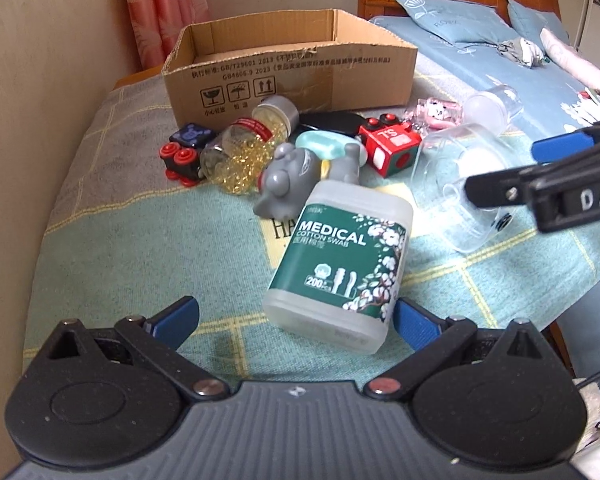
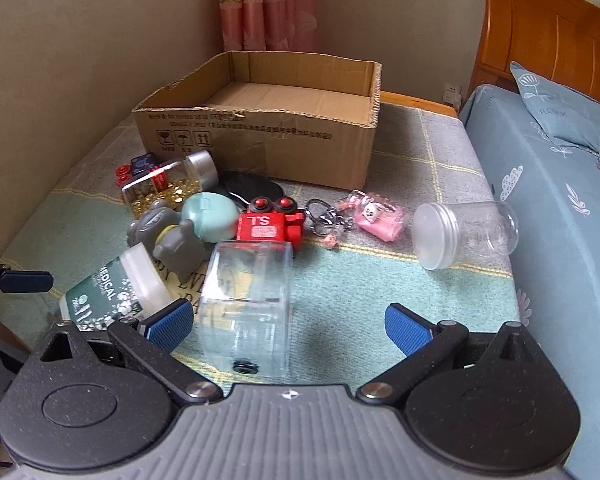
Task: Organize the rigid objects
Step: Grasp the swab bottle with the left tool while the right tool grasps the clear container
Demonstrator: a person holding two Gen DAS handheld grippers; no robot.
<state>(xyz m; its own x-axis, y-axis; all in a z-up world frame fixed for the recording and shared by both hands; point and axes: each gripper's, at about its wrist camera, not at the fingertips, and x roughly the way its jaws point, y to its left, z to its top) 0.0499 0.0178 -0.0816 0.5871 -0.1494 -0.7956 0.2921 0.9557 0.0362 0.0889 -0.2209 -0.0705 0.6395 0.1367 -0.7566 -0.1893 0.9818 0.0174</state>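
My left gripper (image 1: 296,322) is open over the checked towel, and a cotton swab box (image 1: 340,264) with a green label lies between its fingers, close to the right pad. My right gripper (image 2: 288,324) is open too, around a clear plastic box (image 2: 248,304) lying on its side. Behind them is a pile: a grey bear figure (image 1: 296,180), a capsule bottle (image 1: 240,156), a teal case (image 2: 210,216), a red toy train (image 2: 272,224), a pink keychain (image 2: 376,216) and a clear lidded jar (image 2: 464,232). An open, empty cardboard box (image 2: 260,136) stands at the back.
A beige wall runs along the left and a pink curtain (image 2: 268,4) hangs behind. A bed with a blue sheet (image 2: 552,208) and a wooden headboard (image 2: 540,32) borders the right. A black-and-red toy (image 1: 182,160) and a dark cube (image 1: 190,136) lie left of the pile.
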